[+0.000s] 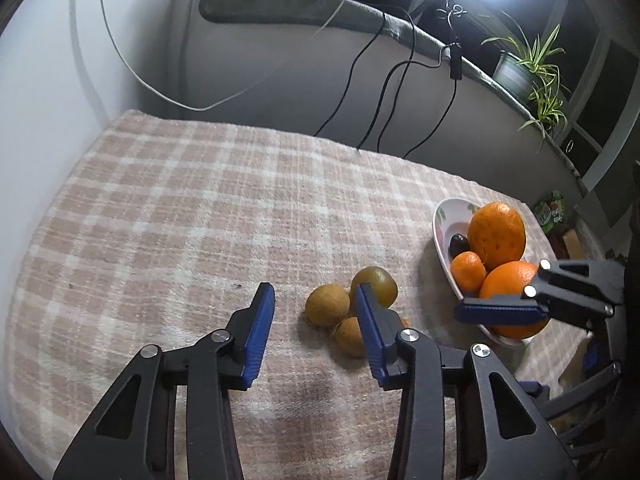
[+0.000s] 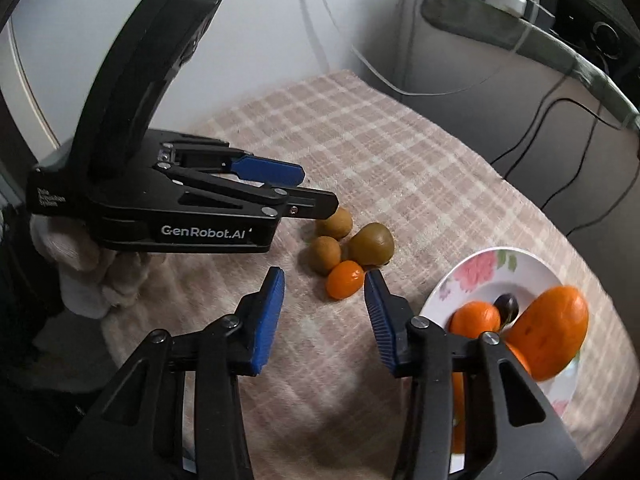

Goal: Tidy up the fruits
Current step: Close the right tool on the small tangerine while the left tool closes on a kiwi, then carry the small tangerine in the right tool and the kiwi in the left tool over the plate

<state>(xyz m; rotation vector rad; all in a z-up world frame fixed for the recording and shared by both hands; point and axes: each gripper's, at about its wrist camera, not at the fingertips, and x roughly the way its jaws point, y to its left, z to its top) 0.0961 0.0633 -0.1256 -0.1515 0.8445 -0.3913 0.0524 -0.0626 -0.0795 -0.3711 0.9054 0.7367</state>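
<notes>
Fruit at frame centre, three kiwis (image 2: 332,246) and a small tangerine (image 2: 345,280) clustered left of the plate (image 2: 532,264), is judged light, soft-skinned and best pinched across its middle, both left gripper (image 1: 316,330) and right gripper (image 2: 325,312) being held wide and empty.

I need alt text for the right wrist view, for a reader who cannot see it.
The open right tool points at a small orange fruit beside three kiwis on a checked cloth. At right is a floral plate of oranges; at left, the left tool in a gloved hand.
</notes>
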